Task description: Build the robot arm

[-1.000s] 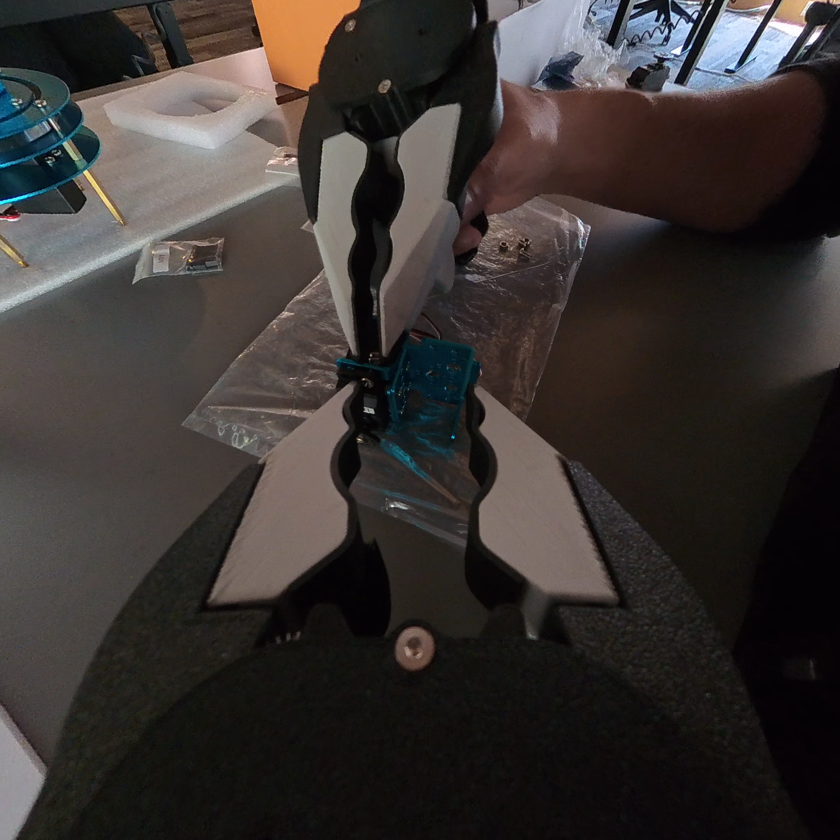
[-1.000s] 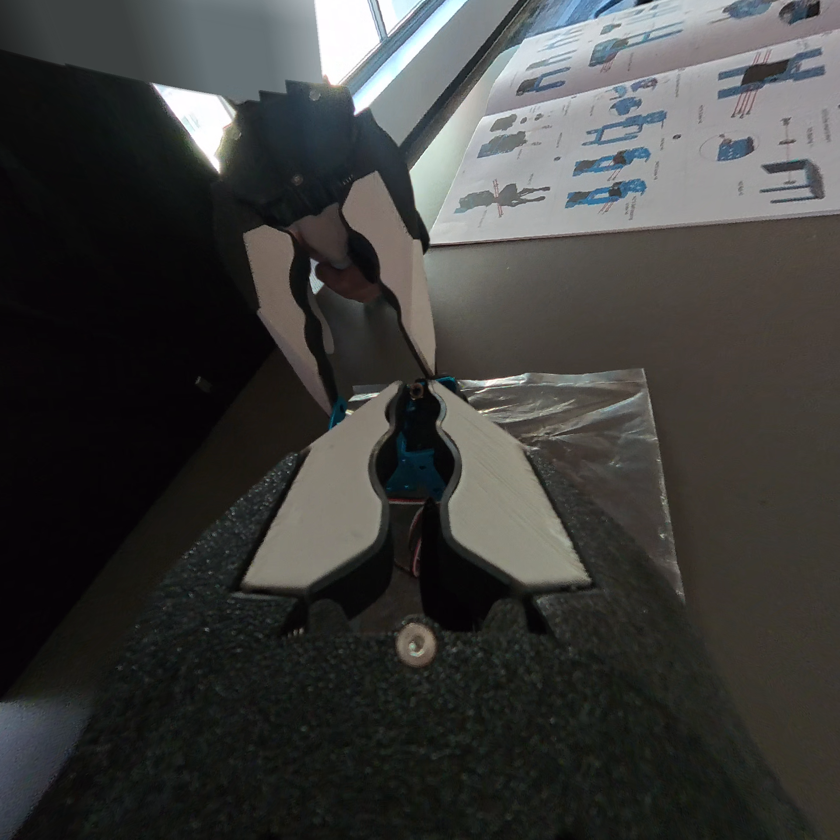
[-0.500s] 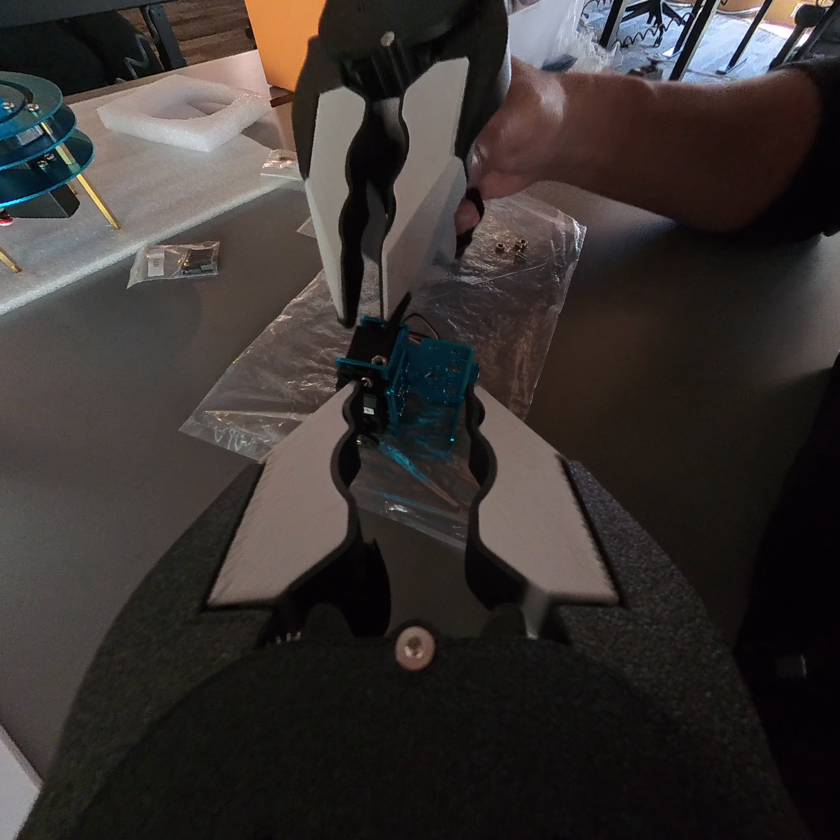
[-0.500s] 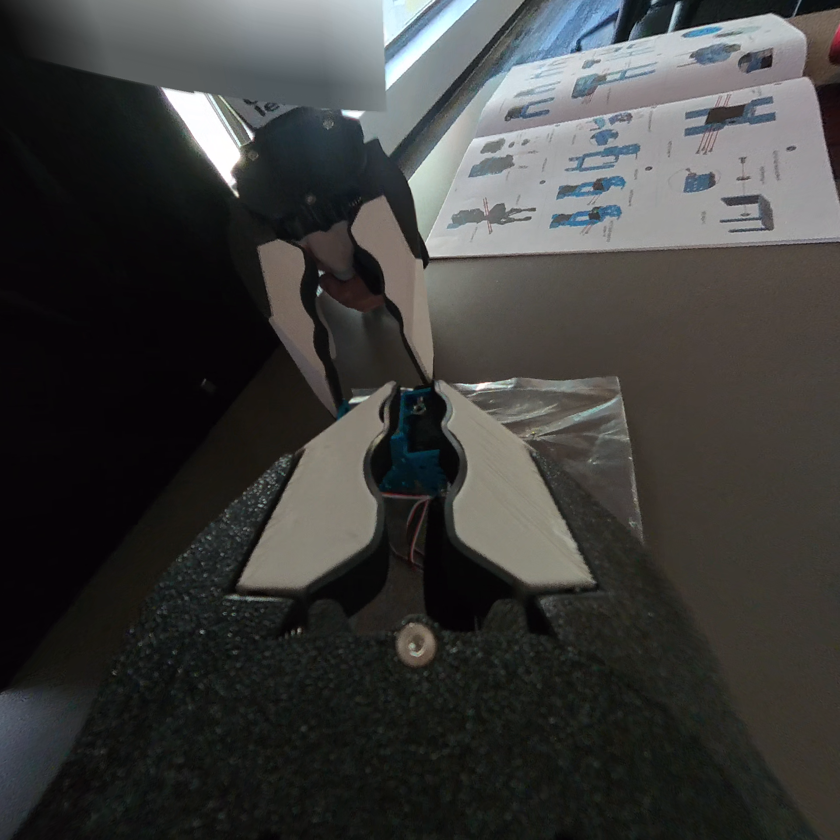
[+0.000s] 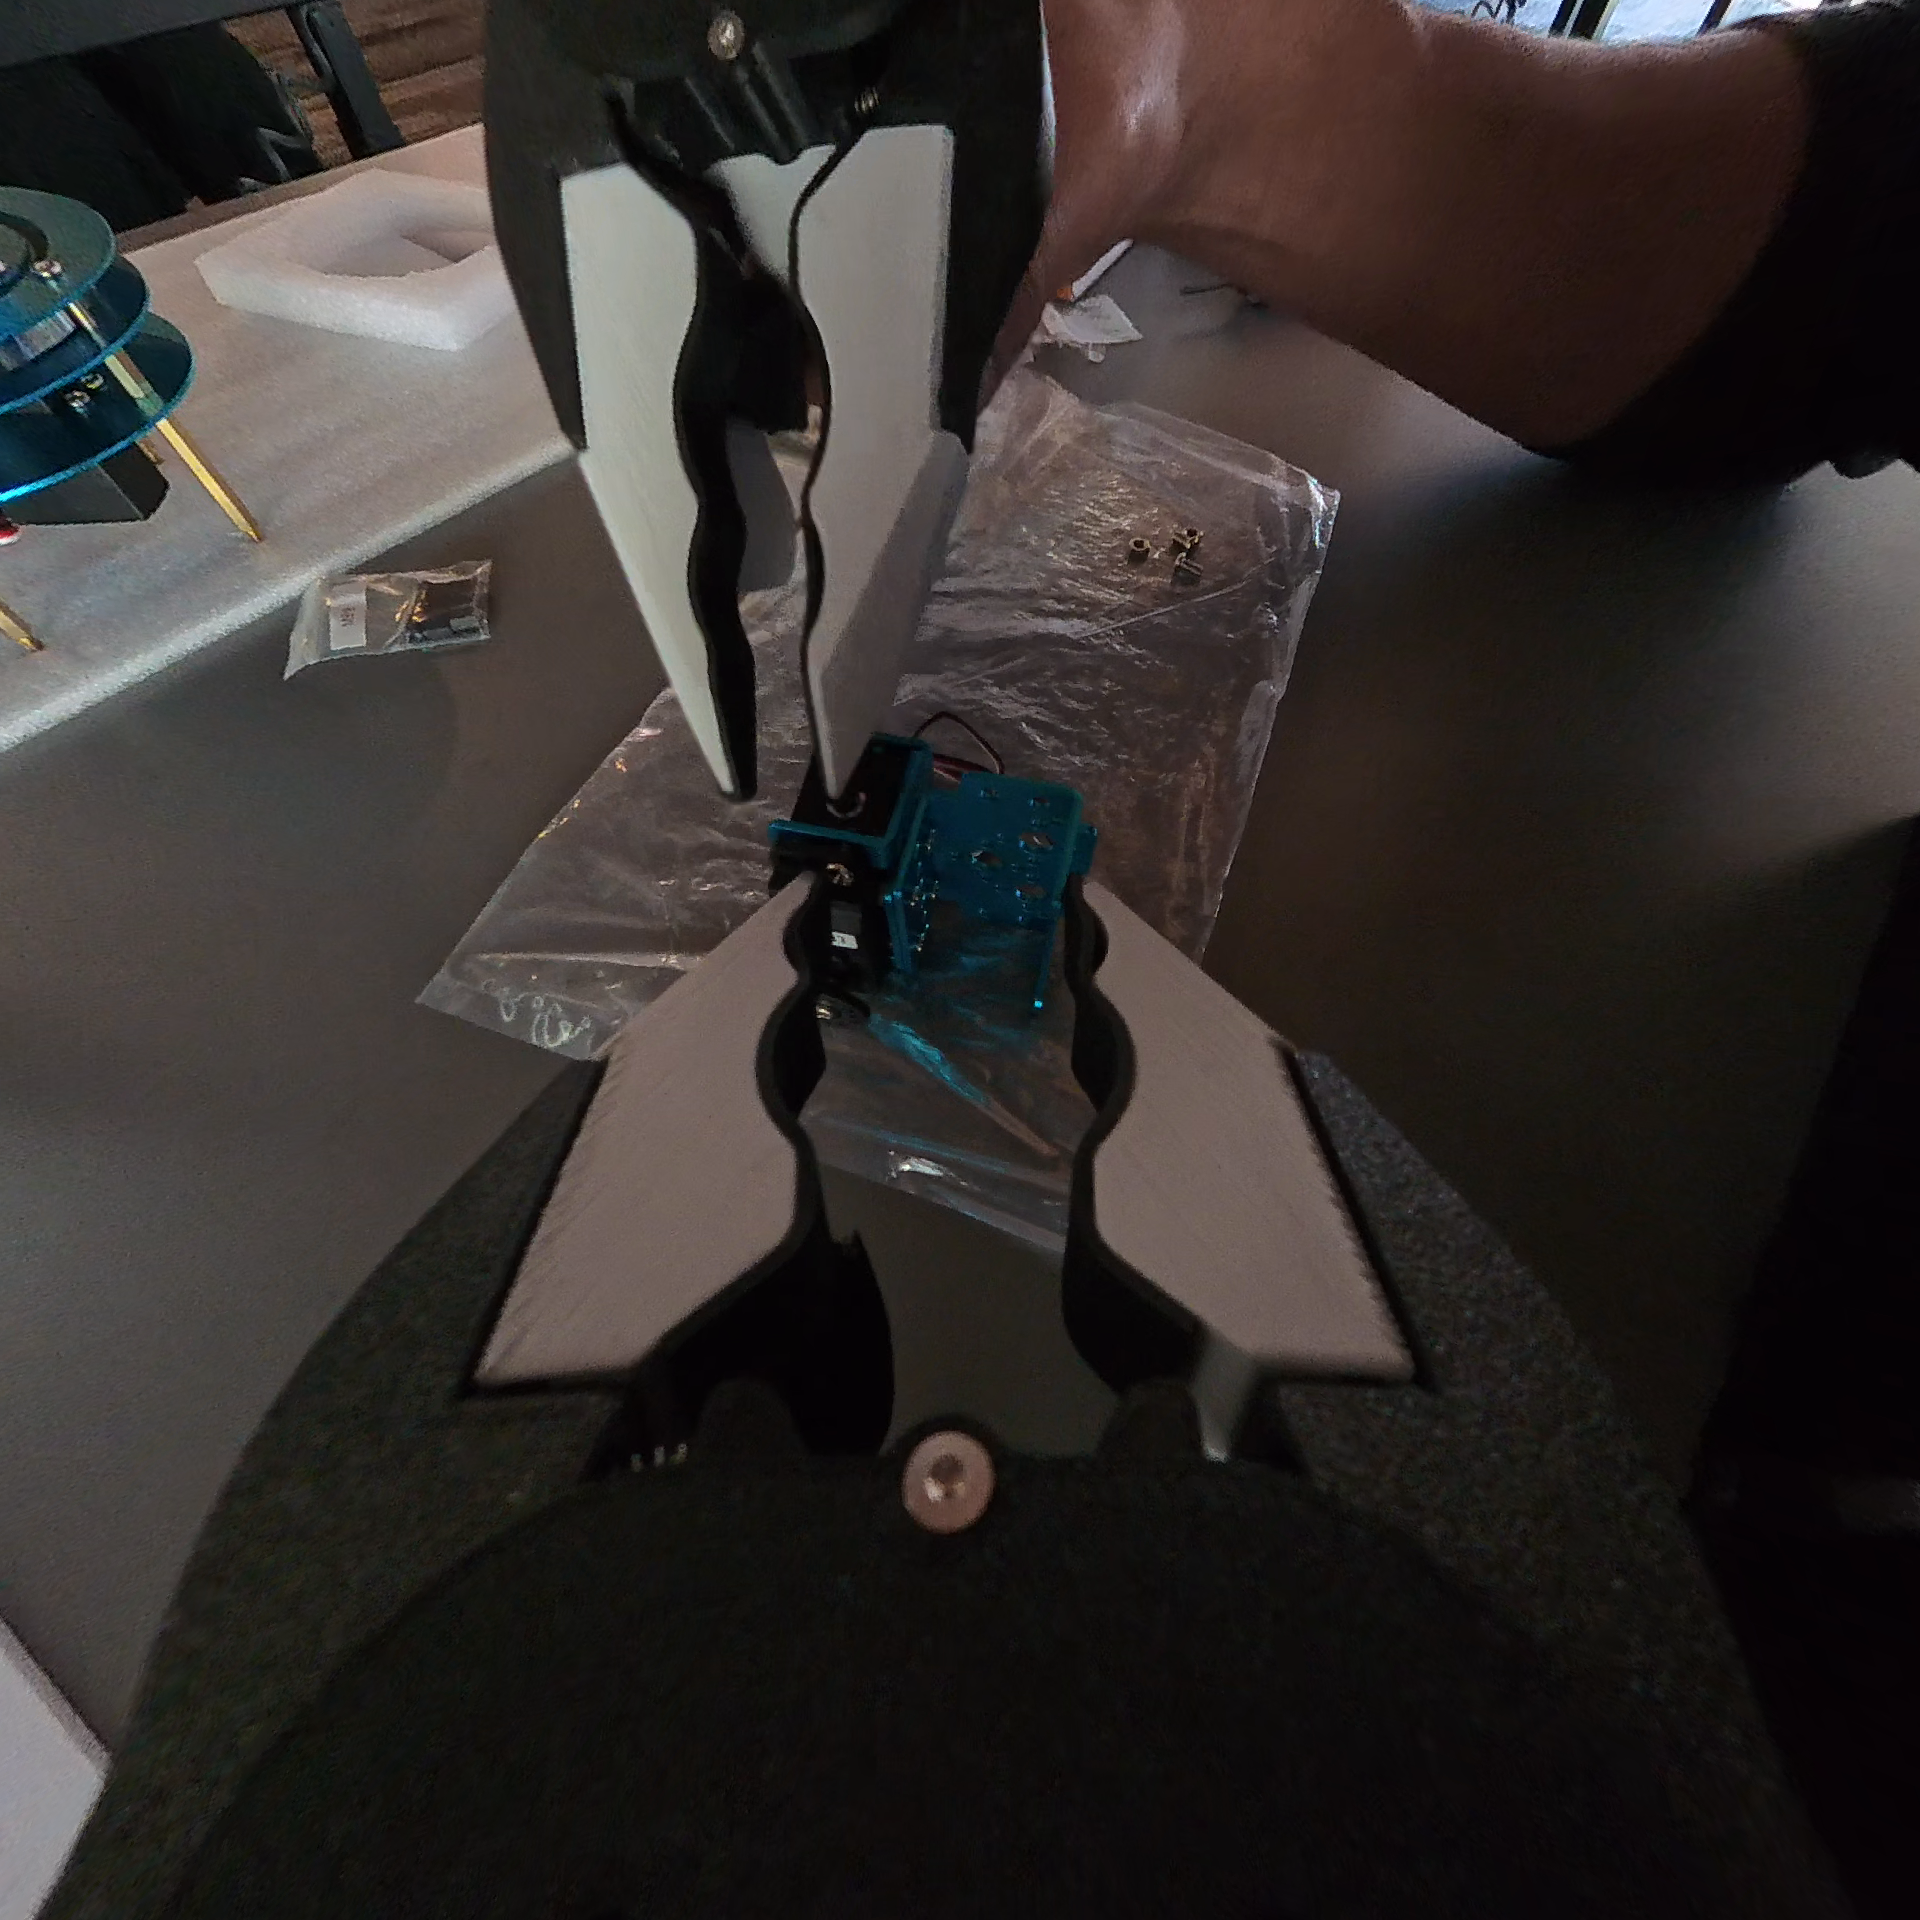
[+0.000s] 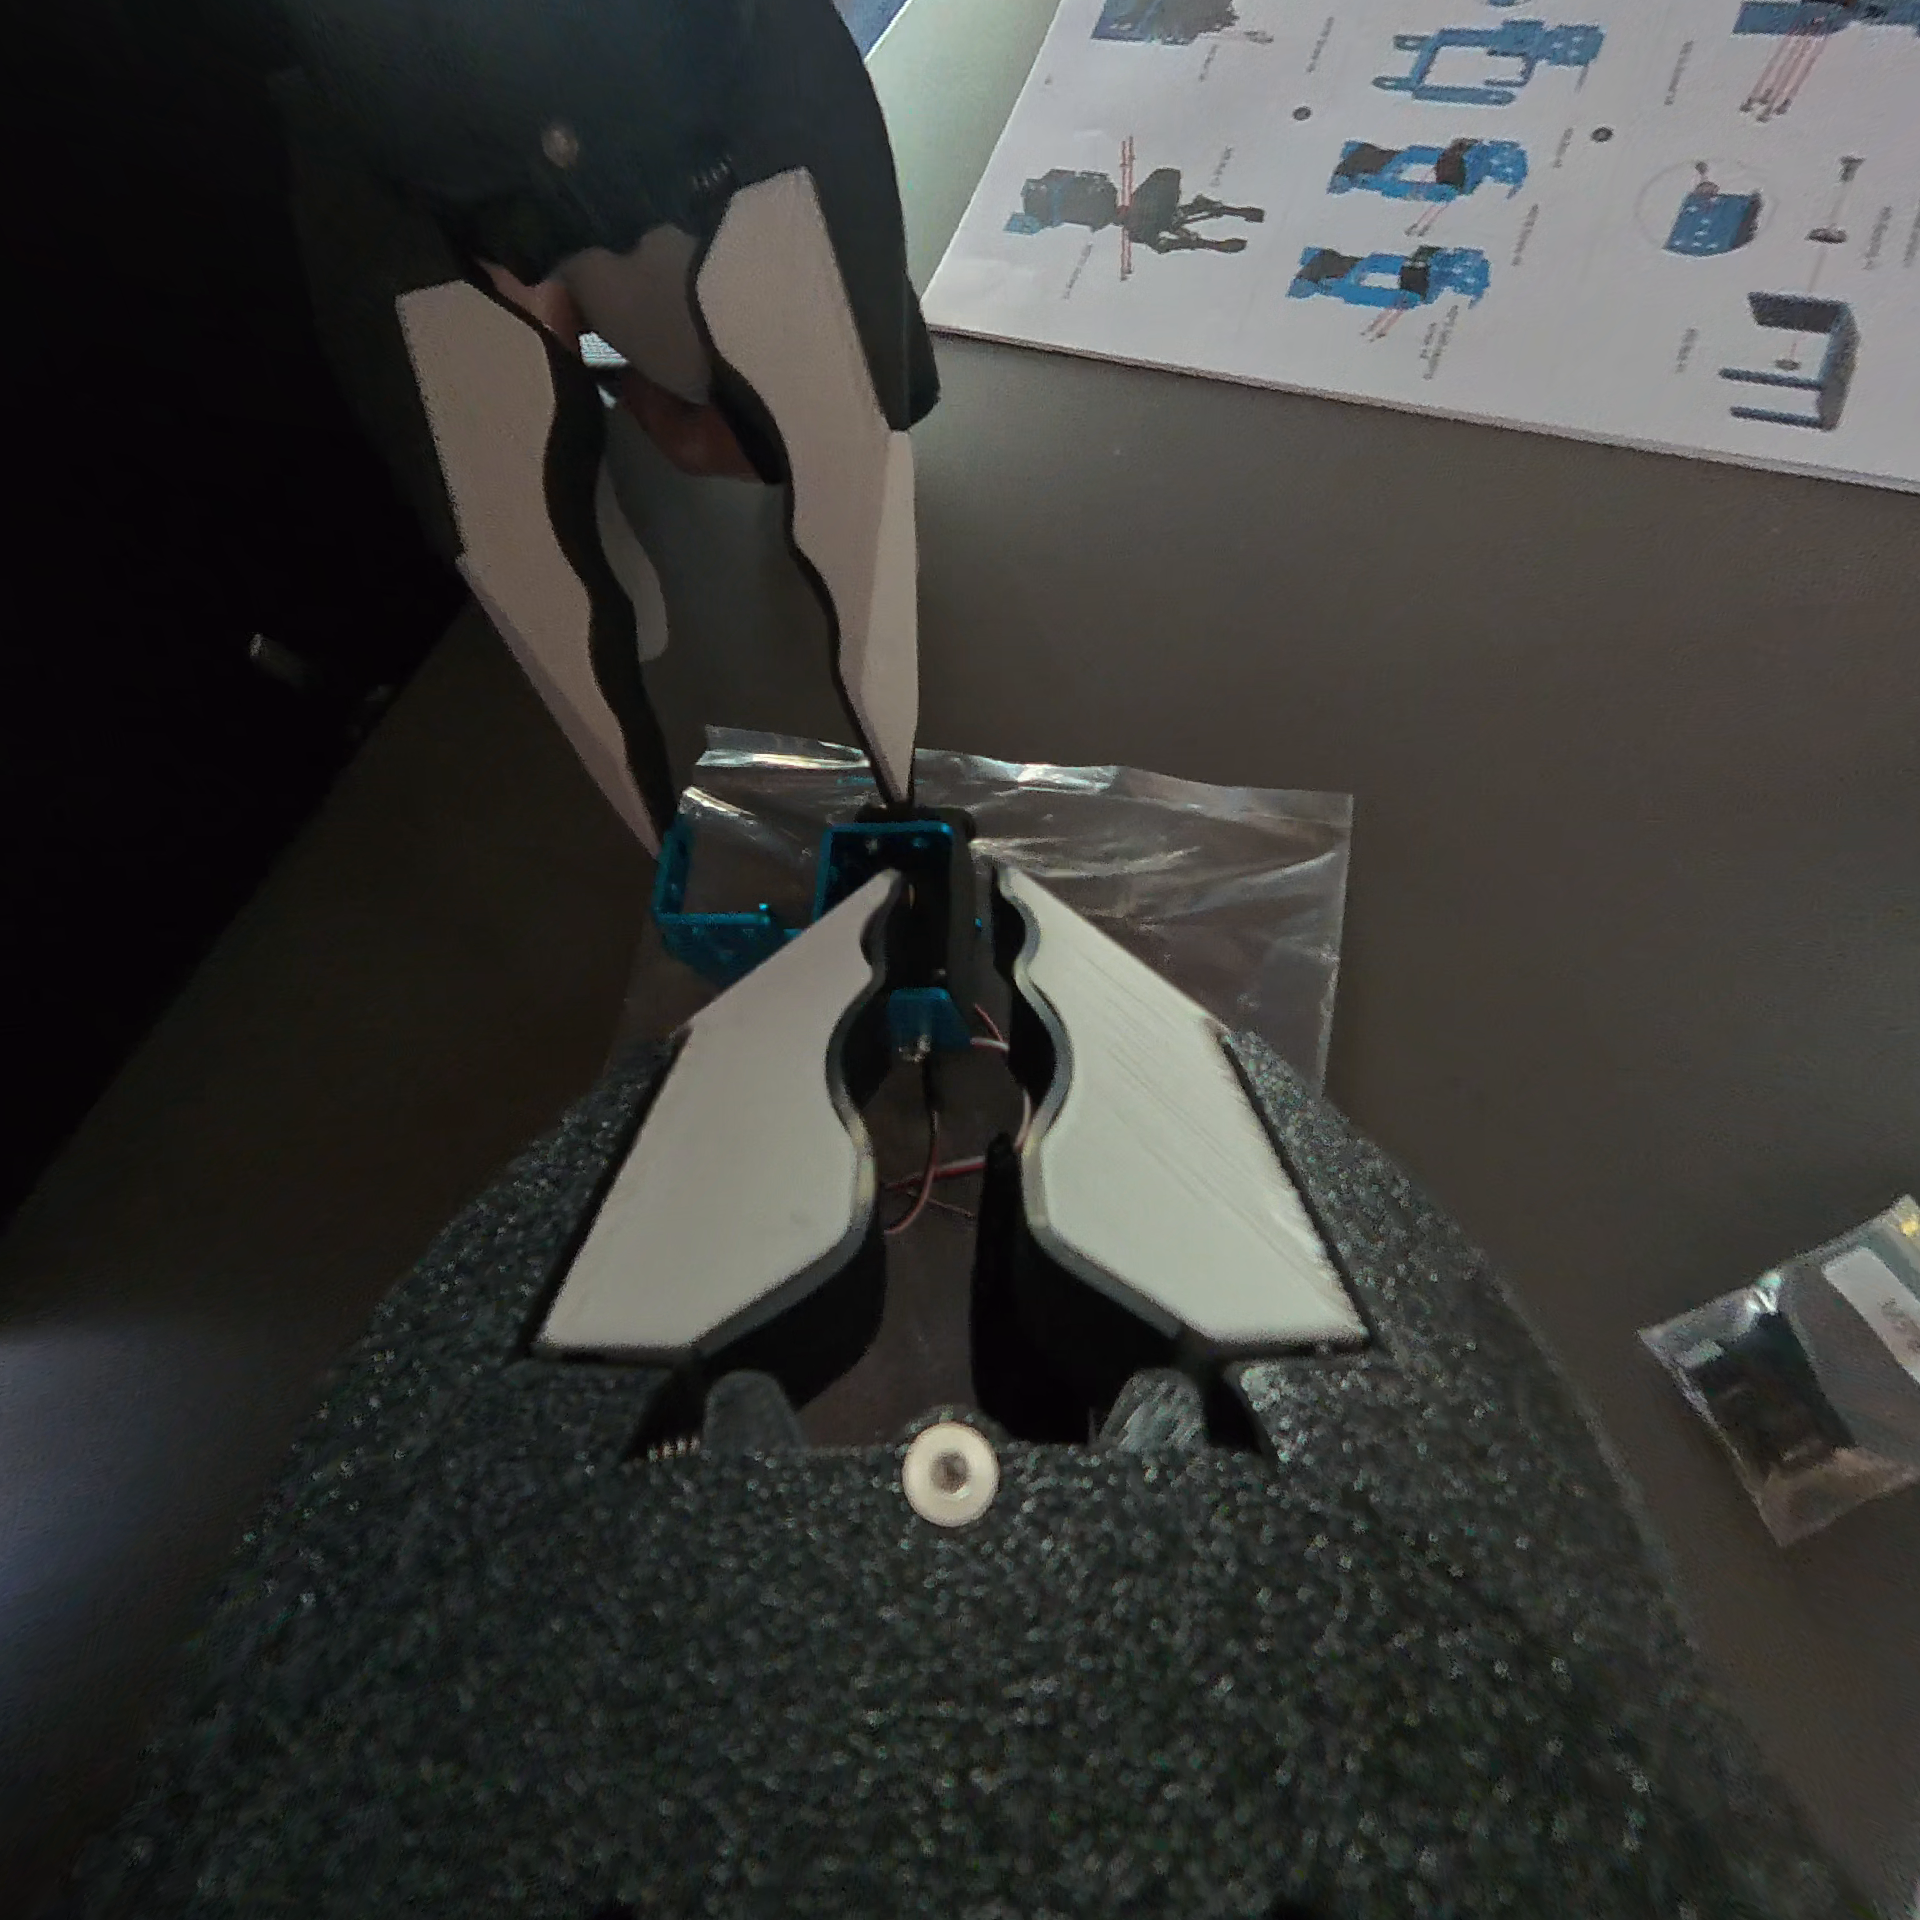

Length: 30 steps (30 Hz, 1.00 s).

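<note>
Straddling a blue anodised metal bracket (image 5: 997,862) with a black servo (image 5: 842,935) bolted to its side, the left gripper (image 5: 940,899) has one fingertip against the servo and the other against the bracket's far wall, so it appears clenched across the assembly. The assembly sits on a crinkled clear plastic bag (image 5: 1101,644) well in from the edges of the grey table (image 5: 1558,831). The right gripper (image 5: 779,790), held by a hand (image 5: 1299,208), points down from above. Its tongs are slightly parted and grasp nothing that shows, though one tip touches the servo's top corner. The assembly looks light and rigid: thin perforated sheet metal folded into a U, with smooth faces that would probably slip under a light squeeze. The flat outer walls or the servo's square body seem the soundest places to hold. The thin red and dark wires (image 6: 935,1184) trailing from it are best left alone, since they look easy to snag. The bag under it is slick and could slide on the table. Small brass fasteners (image 5: 1169,545) lie on the bag's far corner. A small parts packet (image 5: 400,618), a white foam frame (image 5: 353,270) and a tiered stand of blue discs (image 5: 83,353) lie toward the table's left side. An open instruction booklet (image 6: 1455,208) lies near the edge opposite.
</note>
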### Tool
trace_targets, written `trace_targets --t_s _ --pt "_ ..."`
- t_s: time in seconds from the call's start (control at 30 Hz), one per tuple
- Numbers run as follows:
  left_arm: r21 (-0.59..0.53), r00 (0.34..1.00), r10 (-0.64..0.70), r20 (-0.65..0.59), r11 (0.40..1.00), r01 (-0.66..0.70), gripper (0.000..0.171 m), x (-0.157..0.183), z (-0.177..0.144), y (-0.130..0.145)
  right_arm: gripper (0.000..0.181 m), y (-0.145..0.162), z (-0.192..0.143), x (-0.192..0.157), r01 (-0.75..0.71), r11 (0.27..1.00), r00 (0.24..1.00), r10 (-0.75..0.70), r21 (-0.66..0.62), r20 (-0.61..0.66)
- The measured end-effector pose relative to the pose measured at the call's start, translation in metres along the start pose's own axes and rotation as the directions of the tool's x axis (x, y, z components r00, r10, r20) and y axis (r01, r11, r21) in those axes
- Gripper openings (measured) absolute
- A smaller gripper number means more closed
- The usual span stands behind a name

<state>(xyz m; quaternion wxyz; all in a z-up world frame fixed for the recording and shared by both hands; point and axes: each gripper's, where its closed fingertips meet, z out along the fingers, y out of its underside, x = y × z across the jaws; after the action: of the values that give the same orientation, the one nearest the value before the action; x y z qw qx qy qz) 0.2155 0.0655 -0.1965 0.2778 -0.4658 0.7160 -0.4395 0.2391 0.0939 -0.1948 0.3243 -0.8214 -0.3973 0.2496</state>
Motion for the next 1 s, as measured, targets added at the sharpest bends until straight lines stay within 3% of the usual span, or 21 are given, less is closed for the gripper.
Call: trace_targets --t_s 0.1,0.3,0.47,0.63,0.8,1.0 --pt "0.005 1.000 0.001 -0.002 1.000 -0.001 0.044 0.001 0.000 0.000 0.009 0.000 -0.006 0.001 -0.009 1.000 1.000 0.009 0.019 -0.019" --pt "0.007 1.000 0.011 -0.006 1.000 -0.011 0.044 0.001 0.001 0.000 0.018 0.005 0.000 -0.006 -0.016 1.000 1.000 0.017 -0.011 0.023" --pt "0.005 1.000 0.005 -0.006 1.000 -0.005 0.044 0.001 0.001 0.000 0.005 0.005 -0.002 -0.005 -0.010 0.999 1.000 0.010 -0.049 0.005" --pt "0.012 1.000 0.001 -0.011 1.000 -0.001 0.044 0.001 0.000 0.000 0.005 0.003 -0.001 -0.007 0.013 0.999 1.000 -0.014 -0.039 -0.011" --pt "0.010 1.000 0.007 -0.006 1.000 -0.007 0.044 0.002 -0.001 0.001 0.005 -0.010 -0.004 -0.024 -0.015 0.999 0.995 0.011 0.033 0.095" --pt "0.014 1.000 -0.001 -0.001 1.000 0.001 0.044 0.003 -0.001 0.001 0.003 -0.005 0.004 -0.018 -0.050 0.999 0.995 0.050 -0.001 0.086"
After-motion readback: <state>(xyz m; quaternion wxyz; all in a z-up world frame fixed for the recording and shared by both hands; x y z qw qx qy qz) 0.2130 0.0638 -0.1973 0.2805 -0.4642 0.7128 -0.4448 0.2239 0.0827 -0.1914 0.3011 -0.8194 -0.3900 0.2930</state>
